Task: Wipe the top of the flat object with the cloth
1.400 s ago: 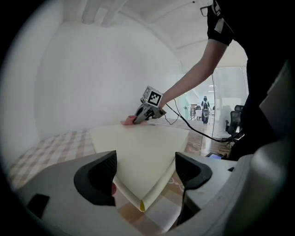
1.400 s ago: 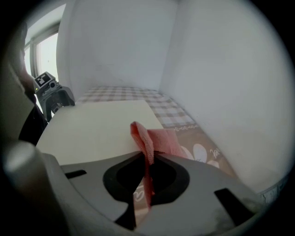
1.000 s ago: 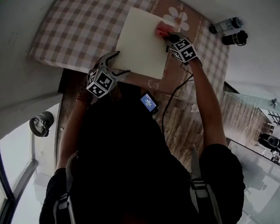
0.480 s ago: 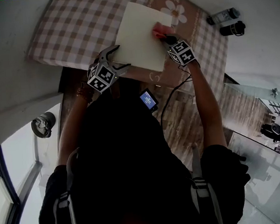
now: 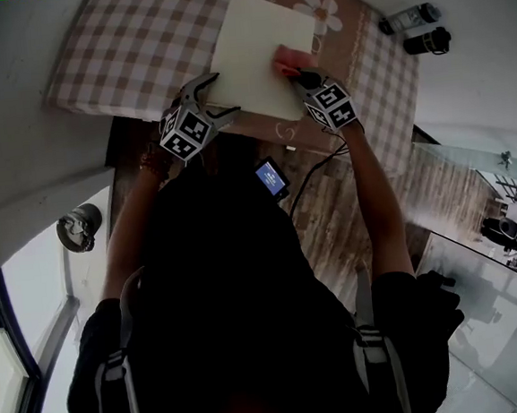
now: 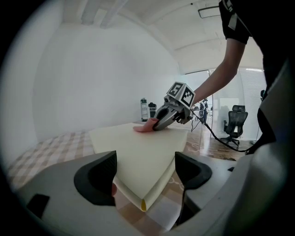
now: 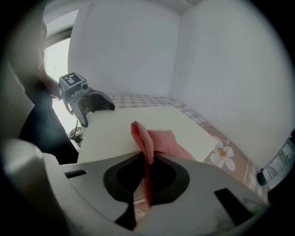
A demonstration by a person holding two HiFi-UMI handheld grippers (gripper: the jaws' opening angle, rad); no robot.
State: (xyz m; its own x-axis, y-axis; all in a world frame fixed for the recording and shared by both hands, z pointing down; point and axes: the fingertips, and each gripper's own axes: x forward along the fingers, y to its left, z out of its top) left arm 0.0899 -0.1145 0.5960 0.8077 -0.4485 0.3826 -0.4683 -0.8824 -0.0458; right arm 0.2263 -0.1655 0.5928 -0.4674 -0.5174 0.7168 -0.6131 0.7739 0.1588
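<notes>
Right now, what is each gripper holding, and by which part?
The right gripper pinches the pink cloth by a raised fold. The left gripper holds nothing: its jaws stand apart around the cream board at its near corner.

So the flat object (image 5: 254, 49) is a pale cream, and the cloth (image 5: 288, 61) on it is salmon pink. The bench (image 5: 128, 51) wears a beige-and-white check, plus a brown strip with a white daisy (image 5: 322, 11) at upper right. Both the left tool (image 6: 143, 170) and right tool (image 7: 145, 177) are light grey with black pads (image 6: 97, 177), and the marker cubes (image 5: 185, 137) are black-and-white.
</notes>
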